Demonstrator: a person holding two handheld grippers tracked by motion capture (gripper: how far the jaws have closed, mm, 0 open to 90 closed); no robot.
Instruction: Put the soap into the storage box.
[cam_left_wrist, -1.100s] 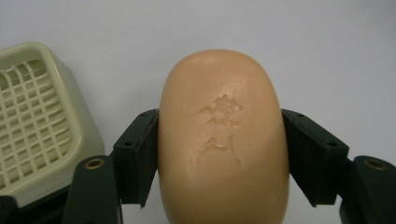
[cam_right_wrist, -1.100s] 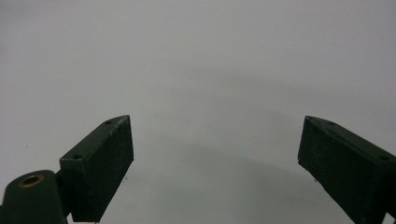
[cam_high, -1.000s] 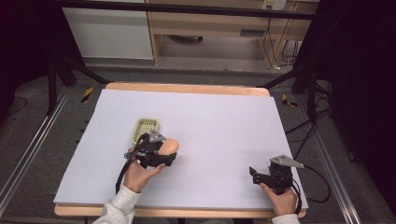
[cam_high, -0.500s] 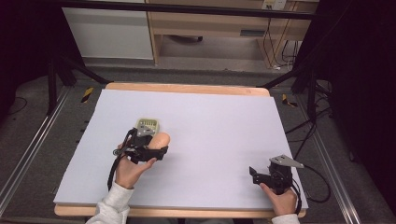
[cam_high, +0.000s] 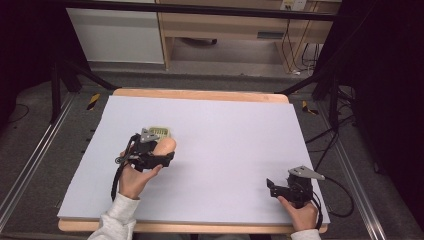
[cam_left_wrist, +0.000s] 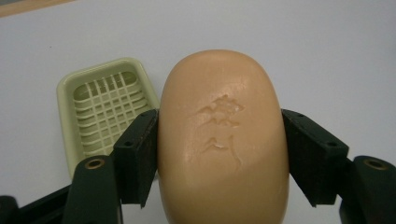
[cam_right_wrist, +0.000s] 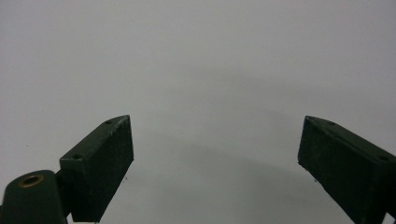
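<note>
Over the last second the left gripper (cam_high: 161, 153) has carried the peach-coloured bar of soap (cam_left_wrist: 223, 140) up the white table (cam_high: 235, 145) towards the pale green soap dish (cam_left_wrist: 105, 109), its jaws clamped on the bar's two long sides throughout. The soap now hangs just beside the dish and slightly nearer the person, so the likely remaining step is to bring it over the slatted tray and release. The right gripper (cam_high: 274, 187) has stayed parked near the table's front right corner, jaws wide apart and empty.
</note>
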